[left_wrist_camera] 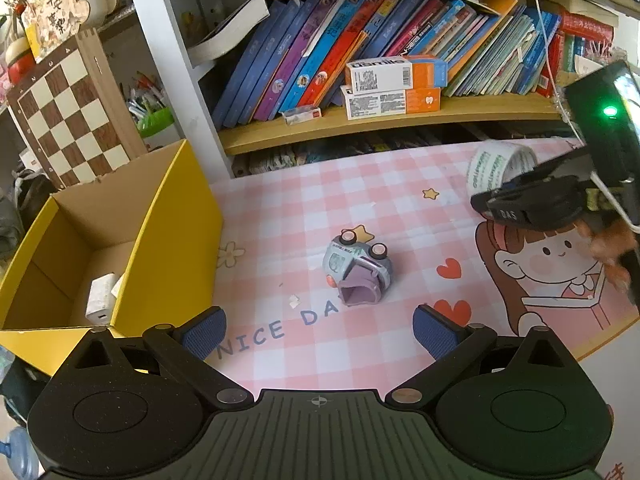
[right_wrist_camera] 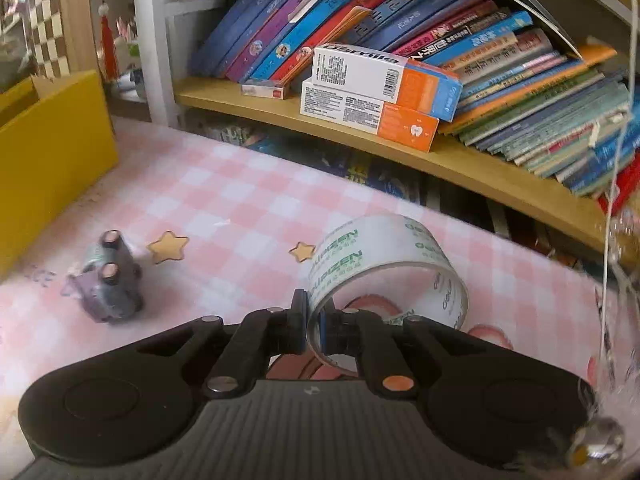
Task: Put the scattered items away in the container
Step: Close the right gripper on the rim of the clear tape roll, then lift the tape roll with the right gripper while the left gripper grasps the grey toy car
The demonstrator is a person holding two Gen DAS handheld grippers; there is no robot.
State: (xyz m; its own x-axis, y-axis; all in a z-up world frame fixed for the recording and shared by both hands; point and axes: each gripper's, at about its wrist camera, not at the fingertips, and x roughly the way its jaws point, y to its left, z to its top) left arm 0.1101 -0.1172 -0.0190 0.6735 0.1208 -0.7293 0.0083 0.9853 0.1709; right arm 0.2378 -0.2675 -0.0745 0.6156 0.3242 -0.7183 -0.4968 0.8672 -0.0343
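Clear tape roll (right_wrist_camera: 384,268) pinched by its wall in the right gripper (right_wrist_camera: 314,330), lifted off the mat | left gripper (left_wrist_camera: 318,330) spread wide, empty | toy car (left_wrist_camera: 358,270) overturned just ahead of it | yellow cardboard box (left_wrist_camera: 172,216) to its left, white charger (left_wrist_camera: 100,298) inside

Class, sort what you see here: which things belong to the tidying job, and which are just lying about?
Part of the job:
tape roll, clamped in the right gripper
toy car, on its side on the mat
yellow box, white charger inside
left gripper, open

Just lying about:
books
toothpaste boxes
chessboard
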